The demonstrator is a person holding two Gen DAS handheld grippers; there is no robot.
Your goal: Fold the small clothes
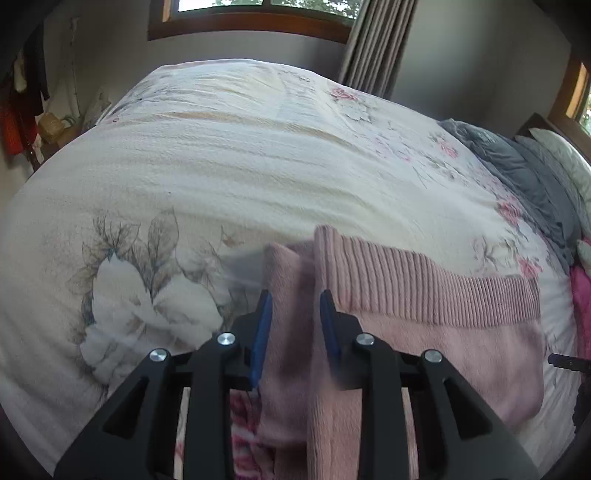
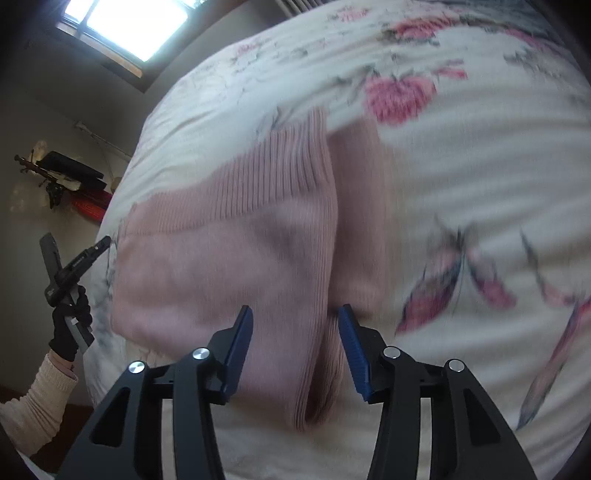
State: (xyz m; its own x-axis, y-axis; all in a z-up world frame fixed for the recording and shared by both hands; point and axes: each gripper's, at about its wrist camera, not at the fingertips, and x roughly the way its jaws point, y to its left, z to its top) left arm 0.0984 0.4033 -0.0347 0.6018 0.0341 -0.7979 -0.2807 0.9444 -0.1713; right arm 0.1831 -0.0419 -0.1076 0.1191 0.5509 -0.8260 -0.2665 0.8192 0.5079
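Now both grippers straddle the pink sweater (image 1: 424,317) on the bed (image 1: 229,177) — left gripper (image 1: 295,325) and right gripper (image 2: 295,347), fingers apart, unclamped. Close on the folded edges evenly, then carry toward 12 o'clock — keeping layers aligned.

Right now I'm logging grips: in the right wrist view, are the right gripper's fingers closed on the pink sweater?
No, the right gripper is open, its blue pads apart around the pink sweater's folded edge.

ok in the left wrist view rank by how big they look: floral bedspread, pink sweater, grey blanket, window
1. floral bedspread
2. pink sweater
3. grey blanket and window: look alike in size, and the window is farther and cropped, so unranked.
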